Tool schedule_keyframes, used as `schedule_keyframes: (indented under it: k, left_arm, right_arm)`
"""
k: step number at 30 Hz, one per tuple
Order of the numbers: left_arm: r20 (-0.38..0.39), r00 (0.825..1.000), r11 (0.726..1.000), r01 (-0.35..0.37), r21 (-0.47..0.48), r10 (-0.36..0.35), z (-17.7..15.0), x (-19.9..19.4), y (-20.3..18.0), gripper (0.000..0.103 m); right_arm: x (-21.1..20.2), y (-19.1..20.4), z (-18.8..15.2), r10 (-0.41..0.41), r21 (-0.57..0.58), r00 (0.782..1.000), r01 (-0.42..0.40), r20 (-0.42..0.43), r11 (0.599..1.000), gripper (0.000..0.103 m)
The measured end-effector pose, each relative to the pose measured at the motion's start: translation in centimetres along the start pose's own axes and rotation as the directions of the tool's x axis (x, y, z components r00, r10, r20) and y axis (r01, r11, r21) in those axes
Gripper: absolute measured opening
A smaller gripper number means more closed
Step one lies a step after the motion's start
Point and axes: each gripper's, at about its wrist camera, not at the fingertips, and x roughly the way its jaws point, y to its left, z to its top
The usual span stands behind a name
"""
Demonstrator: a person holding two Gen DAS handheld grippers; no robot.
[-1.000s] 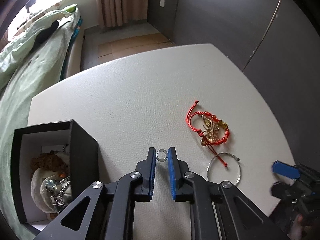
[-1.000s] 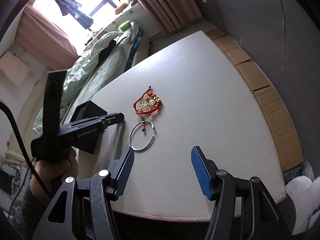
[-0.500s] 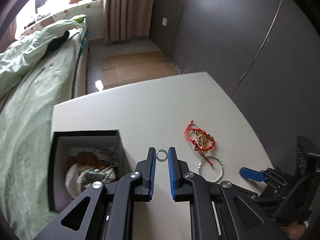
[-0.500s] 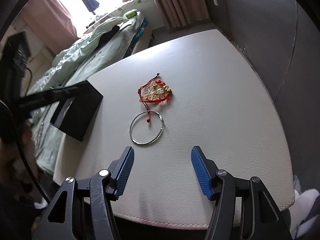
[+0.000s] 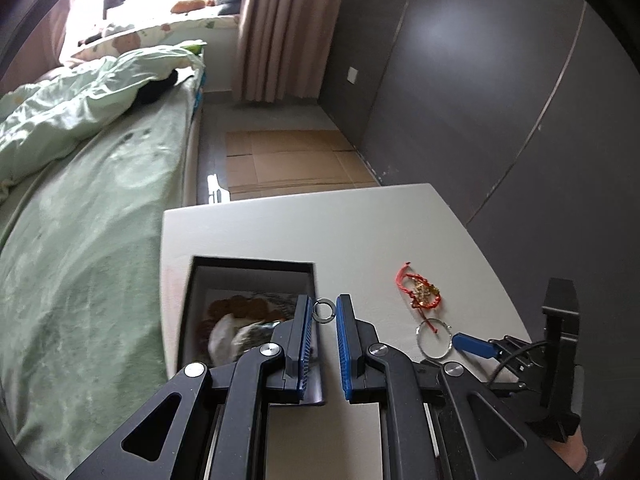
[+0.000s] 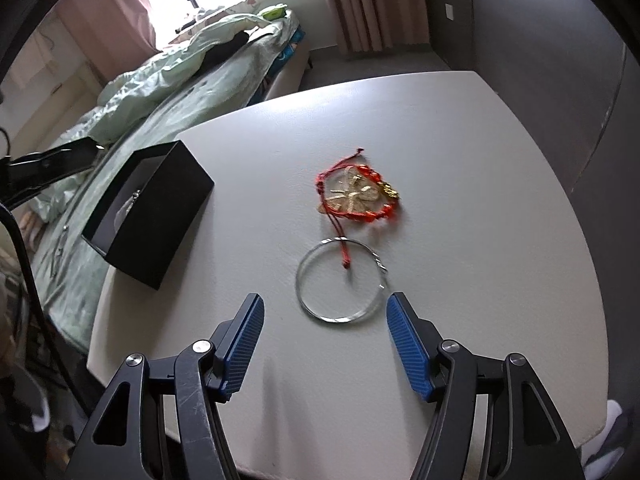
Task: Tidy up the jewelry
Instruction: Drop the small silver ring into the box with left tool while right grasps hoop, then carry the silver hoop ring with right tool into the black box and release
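My left gripper (image 5: 323, 312) is shut on a small silver ring (image 5: 323, 311) and holds it high above the right edge of the open black jewelry box (image 5: 248, 268), which has several pieces inside. The box also shows in the right wrist view (image 6: 160, 204). A red cord bracelet with gold charms (image 6: 356, 196) lies mid-table, and a thin silver bangle (image 6: 340, 280) lies just in front of it. Both also show in the left wrist view, the bracelet (image 5: 418, 292) and the bangle (image 5: 434, 338). My right gripper (image 6: 324, 320) is open and empty, low over the table just before the bangle.
The white table (image 6: 460, 140) ends close behind the box on the left. A bed with green bedding (image 5: 80, 200) stands alongside the table. A dark wall (image 5: 500, 80) runs along the right. Cardboard sheets (image 5: 288, 160) lie on the floor beyond.
My left gripper has risen and swung left with the ring, from the table to above the box edge. My right gripper has moved forward toward the bangle.
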Motion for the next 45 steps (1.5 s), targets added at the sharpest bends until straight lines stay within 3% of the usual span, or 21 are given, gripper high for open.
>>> schedule_keyframes:
  k: [8,14,16,18,28,34,36,38,40,45]
  left_arm:
    - [0.022,1.000,0.999,-0.005,-0.054,0.006,-0.4,-0.9,2.9,0.013]
    - [0.026,1.000,0.997,0.000,-0.081,0.002,-1.1,-1.3,4.0,0.013]
    - [0.027,1.000,0.996,0.000,-0.086,0.003,-1.2,-1.4,4.4,0.013]
    - [0.028,1.000,0.996,0.000,-0.093,0.003,-1.4,-1.5,4.8,0.013]
    - [0.013,1.000,0.993,0.004,-0.115,-0.003,-1.5,-1.3,6.0,0.013]
    - [-0.017,0.998,0.987,0.056,-0.152,-0.059,-1.1,-0.2,6.5,0.014]
    - [-0.042,0.996,0.982,0.070,-0.174,-0.079,-1.0,0.1,6.7,0.017]
    - [-0.045,0.996,0.978,0.071,-0.194,-0.081,-0.9,-0.1,7.2,0.042]
    - [-0.017,0.997,0.977,0.074,-0.201,-0.079,-0.9,-0.8,7.4,0.060]
    - [0.015,0.998,0.977,0.060,-0.205,-0.058,-1.0,-2.2,8.1,0.061]
  right_arm:
    - [1.1,2.1,0.9,-0.096,-0.067,0.995,0.095,-0.007,0.993,0.065]
    - [1.8,3.7,1.0,-0.203,-0.160,0.979,0.200,-0.004,0.967,0.064]
    - [1.7,3.6,0.9,-0.197,-0.160,0.980,0.194,-0.004,0.968,0.063]
    - [1.5,3.5,0.9,-0.189,-0.175,0.982,0.186,-0.001,0.967,0.051]
    - [0.0,2.9,1.1,-0.086,-0.133,0.996,0.083,-0.017,0.988,0.050]
    - [-1.7,4.3,1.6,-0.008,-0.122,1.000,0.010,0.012,0.992,0.050]
    - [-2.4,5.2,2.1,0.017,-0.127,0.999,-0.013,0.027,0.992,0.050]
    - [-2.9,6.1,2.7,0.034,-0.140,0.999,-0.027,0.043,0.990,0.050]
    - [-3.3,6.9,3.4,0.059,-0.149,0.997,-0.050,0.054,0.988,0.050]
    - [-3.6,8.9,4.9,0.112,-0.174,0.991,-0.098,0.071,0.980,0.050]
